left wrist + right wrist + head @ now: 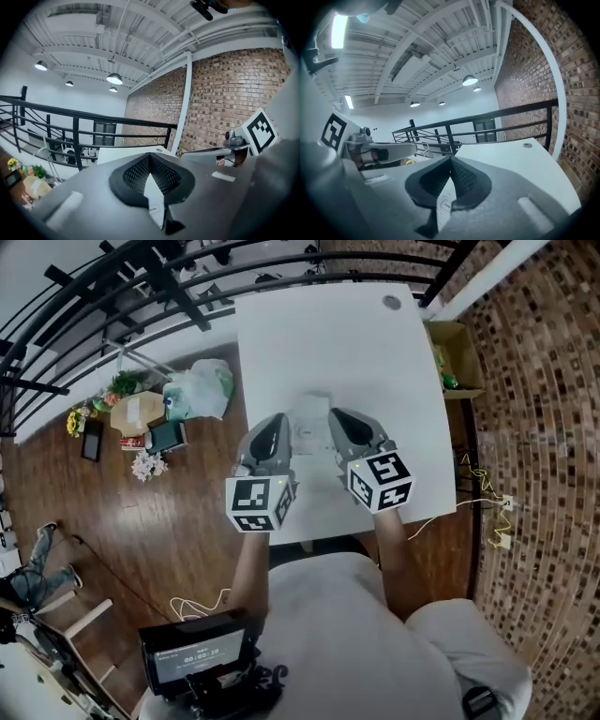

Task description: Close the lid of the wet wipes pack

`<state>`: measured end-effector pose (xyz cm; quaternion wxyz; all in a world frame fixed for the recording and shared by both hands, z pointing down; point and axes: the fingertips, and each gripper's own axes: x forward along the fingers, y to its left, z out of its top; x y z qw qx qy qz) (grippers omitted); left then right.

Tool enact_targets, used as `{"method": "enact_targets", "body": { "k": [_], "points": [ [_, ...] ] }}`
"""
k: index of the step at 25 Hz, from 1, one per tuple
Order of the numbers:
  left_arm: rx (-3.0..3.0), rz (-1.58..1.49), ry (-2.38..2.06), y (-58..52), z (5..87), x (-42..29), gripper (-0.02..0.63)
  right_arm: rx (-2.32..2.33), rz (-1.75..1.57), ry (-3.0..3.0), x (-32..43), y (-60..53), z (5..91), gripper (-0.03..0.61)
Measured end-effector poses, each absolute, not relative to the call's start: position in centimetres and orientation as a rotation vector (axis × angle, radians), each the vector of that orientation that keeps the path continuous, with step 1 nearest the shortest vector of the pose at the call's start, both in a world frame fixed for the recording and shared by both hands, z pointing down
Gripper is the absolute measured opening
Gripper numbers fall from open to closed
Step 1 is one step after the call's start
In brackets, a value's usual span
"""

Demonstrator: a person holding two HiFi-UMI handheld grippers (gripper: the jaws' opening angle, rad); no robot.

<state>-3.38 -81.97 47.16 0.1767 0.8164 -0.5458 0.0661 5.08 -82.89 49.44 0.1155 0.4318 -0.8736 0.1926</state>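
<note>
The wet wipes pack (pixel 312 415) is white and lies flat on the white table (pixel 328 343), near its front half. At this size I cannot tell how its lid stands. My left gripper (pixel 278 420) is just left of the pack and my right gripper (pixel 337 415) just right of it, both pointing away from me. In the left gripper view the left gripper (pixel 150 156) has its tips together, and the pack's white "OPEN" tab (pixel 154 206) shows below them. In the right gripper view the right gripper (pixel 450 161) also has its tips touching over the pack (pixel 443 203). Neither holds anything.
A round cable hole (pixel 391 302) sits at the table's far right corner. Beside the table's right edge stands an open cardboard box (pixel 457 354). On the wooden floor to the left lie a plastic bag (pixel 200 388), boxes and flowers. A black railing (pixel 112 296) runs behind.
</note>
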Motion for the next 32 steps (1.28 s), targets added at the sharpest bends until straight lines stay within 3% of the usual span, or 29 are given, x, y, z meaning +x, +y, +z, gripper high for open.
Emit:
{"method": "enact_targets", "body": {
  "k": [12, 13, 14, 21, 25, 28, 29, 32],
  "points": [
    [2.286, 0.295, -1.398, -84.2, 52.8, -3.5, 0.017, 0.933, 0.991, -2.494, 6.7, -89.5, 61.2, -0.008],
    [2.288, 0.295, -1.402, -84.3, 53.1, -3.6, 0.016, 0.865, 1.063, -2.502, 6.7, -89.6, 62.1, 0.136],
    [2.290, 0.292, -1.407, -84.5, 53.3, -3.7, 0.017, 0.797, 1.139, -2.503, 6.6, -89.7, 62.8, 0.184],
    [2.255, 0.310, -1.409, -84.9, 55.0, -4.3, 0.017, 0.411, 1.547, -2.381, 5.5, -89.8, 66.6, 0.181],
    [2.246, 0.321, -1.404, -85.0, 55.6, -4.4, 0.017, 0.347, 1.607, -2.292, 5.2, -89.7, 67.5, 0.100],
    [2.239, 0.318, -1.404, -85.0, 55.7, -4.6, 0.017, 0.300, 1.614, -2.256, 4.7, -89.2, 67.7, 0.081],
    [2.239, 0.317, -1.402, -85.0, 55.8, -4.6, 0.017, 0.295, 1.615, -2.255, 4.6, -89.1, 67.5, 0.031],
    [2.247, 0.318, -1.397, -84.9, 55.7, -4.6, 0.016, 0.285, 1.550, -2.309, 4.5, -89.2, 66.1, 0.014]
  ]
}}
